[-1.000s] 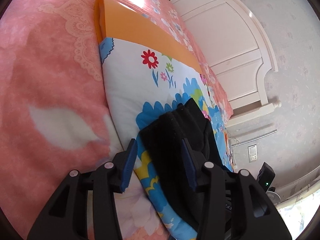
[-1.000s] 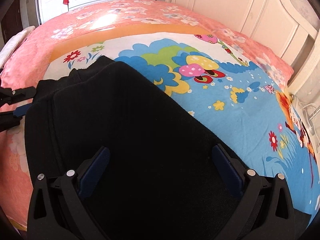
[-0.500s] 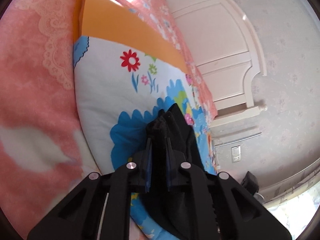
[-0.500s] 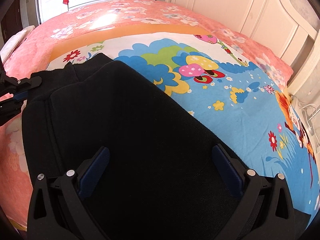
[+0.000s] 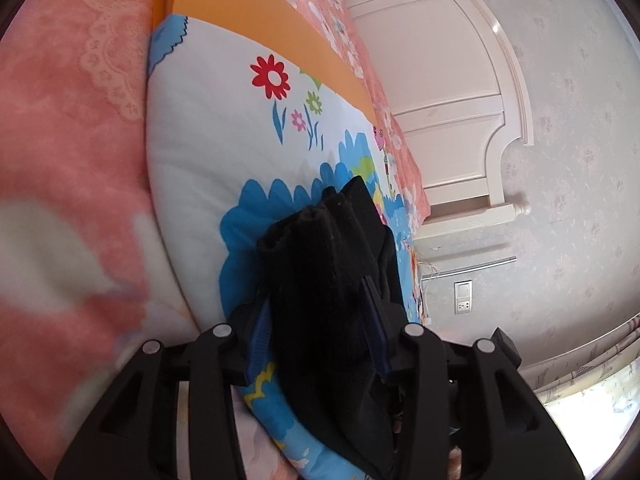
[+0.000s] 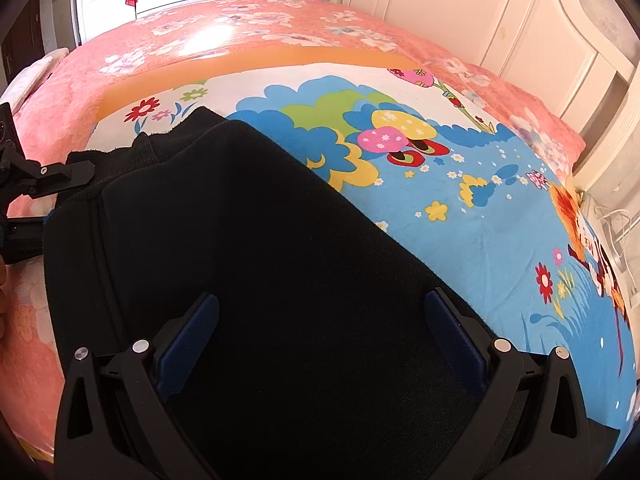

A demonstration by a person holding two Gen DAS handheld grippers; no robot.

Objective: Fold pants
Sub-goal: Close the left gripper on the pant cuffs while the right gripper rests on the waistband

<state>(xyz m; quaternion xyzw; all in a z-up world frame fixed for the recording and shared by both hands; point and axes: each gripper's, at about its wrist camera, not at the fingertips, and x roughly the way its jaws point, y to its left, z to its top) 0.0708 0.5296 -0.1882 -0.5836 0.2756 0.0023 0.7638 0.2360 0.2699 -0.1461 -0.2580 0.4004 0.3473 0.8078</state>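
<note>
Black knit pants (image 6: 256, 264) spread on cartoon-print quilt (image 6: 460, 208) atop pink bed (image 6: 248, 28), seemingly folded once; further folds left. Left gripper (image 5: 318, 330) jaws just reopened, cloth bunched between, apparently slack. Right gripper (image 6: 320, 340) jaws spread wide over fabric.

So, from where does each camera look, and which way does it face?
Left wrist: on the left gripper, at the edge of the black pants, facing along the quilt to the headboard; its fingers show.
Right wrist: on the right gripper, looking down over the pants; its fingers show.
Shared: pants, quilt, left gripper.
</note>
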